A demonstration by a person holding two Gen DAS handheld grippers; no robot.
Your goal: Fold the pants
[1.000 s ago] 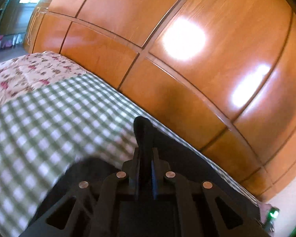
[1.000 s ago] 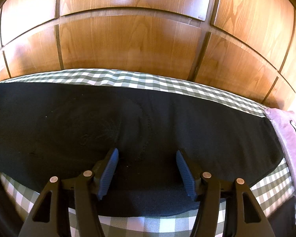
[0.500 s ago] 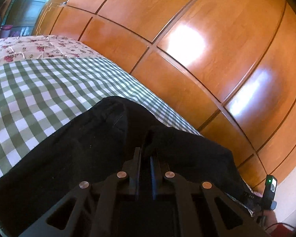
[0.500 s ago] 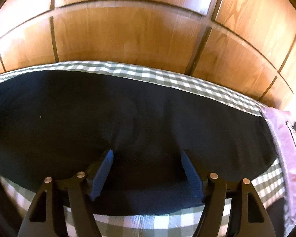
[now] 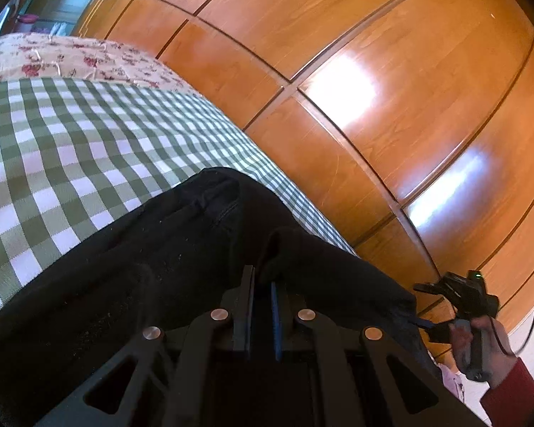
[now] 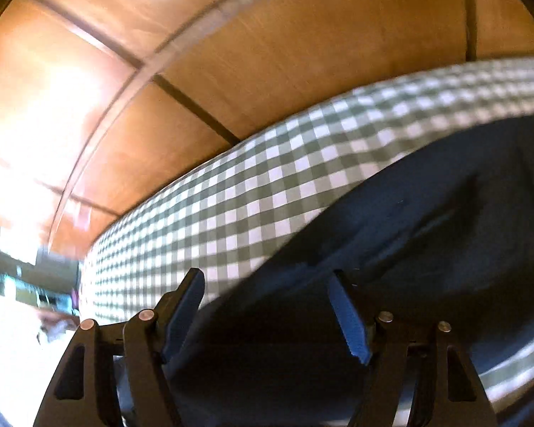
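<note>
Black pants (image 5: 167,249) lie across a green-and-white checked bedspread (image 5: 53,149). My left gripper (image 5: 261,277) is shut on a raised fold of the pants' fabric, which bunches up just past the fingertips. In the left wrist view my right gripper (image 5: 455,299) shows at the far right, held in a hand with a red sleeve, at the pants' far end. In the blurred right wrist view the right gripper (image 6: 267,281) is open, its blue pads wide apart just above the dark pants (image 6: 427,220) near their edge, holding nothing.
A glossy wooden wardrobe (image 5: 338,89) runs along the far side of the bed. A floral bedcover (image 5: 71,57) lies beyond the checked one. A bit of pink fabric (image 5: 452,380) shows near the right hand.
The left gripper carried the pinched fold over the pants and lowered it. The right gripper swung left and tilted, staying open, so its view now shows the pants' edge and bedspread.
</note>
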